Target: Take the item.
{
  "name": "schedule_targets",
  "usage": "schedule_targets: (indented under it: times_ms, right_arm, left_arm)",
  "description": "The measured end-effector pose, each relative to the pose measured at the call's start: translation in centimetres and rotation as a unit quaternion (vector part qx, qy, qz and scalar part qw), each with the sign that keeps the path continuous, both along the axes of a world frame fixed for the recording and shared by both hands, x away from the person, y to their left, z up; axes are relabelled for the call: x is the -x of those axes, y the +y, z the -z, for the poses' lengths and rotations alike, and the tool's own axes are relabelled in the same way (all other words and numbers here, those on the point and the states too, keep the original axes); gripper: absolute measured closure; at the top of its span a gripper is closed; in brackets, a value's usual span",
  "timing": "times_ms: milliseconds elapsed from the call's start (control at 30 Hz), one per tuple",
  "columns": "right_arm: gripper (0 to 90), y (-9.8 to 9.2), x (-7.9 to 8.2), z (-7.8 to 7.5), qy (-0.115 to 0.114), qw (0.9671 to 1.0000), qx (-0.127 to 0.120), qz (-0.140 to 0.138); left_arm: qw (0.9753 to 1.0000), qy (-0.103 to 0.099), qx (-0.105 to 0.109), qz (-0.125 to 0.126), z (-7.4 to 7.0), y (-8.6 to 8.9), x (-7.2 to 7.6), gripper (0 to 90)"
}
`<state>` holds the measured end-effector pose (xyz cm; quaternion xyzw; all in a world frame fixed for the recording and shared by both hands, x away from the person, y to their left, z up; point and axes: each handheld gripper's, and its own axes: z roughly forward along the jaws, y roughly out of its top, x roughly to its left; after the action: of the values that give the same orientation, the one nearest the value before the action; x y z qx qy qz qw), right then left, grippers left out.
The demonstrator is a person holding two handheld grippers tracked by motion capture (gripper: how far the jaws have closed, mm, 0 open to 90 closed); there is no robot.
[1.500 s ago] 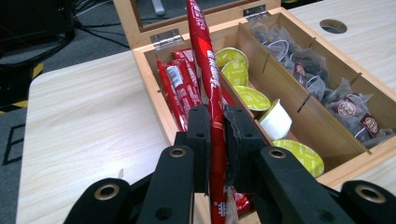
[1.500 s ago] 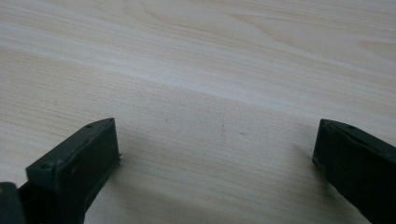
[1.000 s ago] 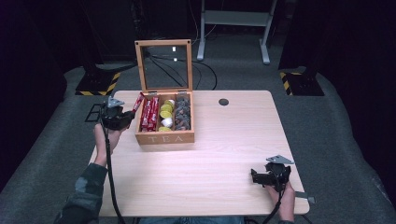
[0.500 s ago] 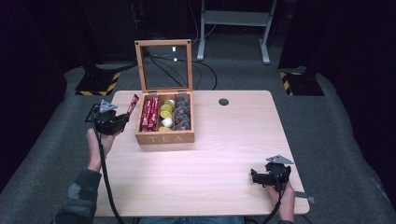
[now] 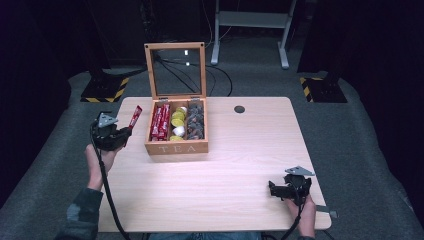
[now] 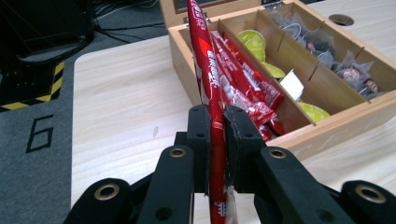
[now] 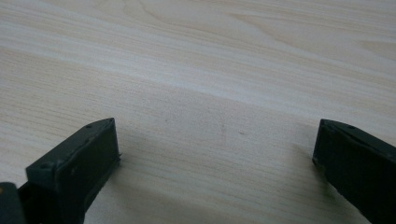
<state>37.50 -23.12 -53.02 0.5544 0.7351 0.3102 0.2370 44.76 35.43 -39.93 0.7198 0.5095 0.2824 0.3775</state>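
Clamping a red stick sachet [image 6: 211,88] between its 2 black jaws, the left gripper [image 6: 215,135] sits over the bench [image 5: 235,165] just left of the wooden tea box [image 5: 176,146]. In the high view that sachet [image 5: 135,117] slants up from the left gripper [image 5: 120,134] toward the box's left wall, clear of the compartments. The box stands with its glass lid [image 5: 175,70] raised upright. Its left compartment holds more red sachets [image 6: 250,86], the middle one yellow capsules [image 6: 252,39] and a white tag, the right one grey tea bags [image 6: 327,51]. Near the bench's front right corner, the right gripper [image 5: 281,190] rests low with its jaws wide apart over bare wood [image 7: 219,93], gripping nothing, well apart from the box.
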Motion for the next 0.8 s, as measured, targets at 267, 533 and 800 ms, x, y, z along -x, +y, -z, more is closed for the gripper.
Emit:
schedule_targets:
  times_ms: [267, 533, 800]
  right_arm:
    - [0.0, 0.0, 0.0, 0.0, 0.0, 1.0, 0.0, 0.0]
    - [0.0, 0.0, 0.0, 0.0, 0.0, 1.0, -0.001, 0.001]
    - [0.0, 0.0, 0.0, 0.0, 0.0, 1.0, 0.001, -0.001]
  left_arm:
    - [1.0, 0.003, 0.003, -0.008, 0.7, 0.8, 0.8, 80.4]
    - [0.9998, 0.012, 0.007, -0.017, 1.8, 1.7, 1.5, 80.4]
    - [0.9994, 0.017, 0.009, -0.029, 3.1, 2.4, 2.0, 80.4]
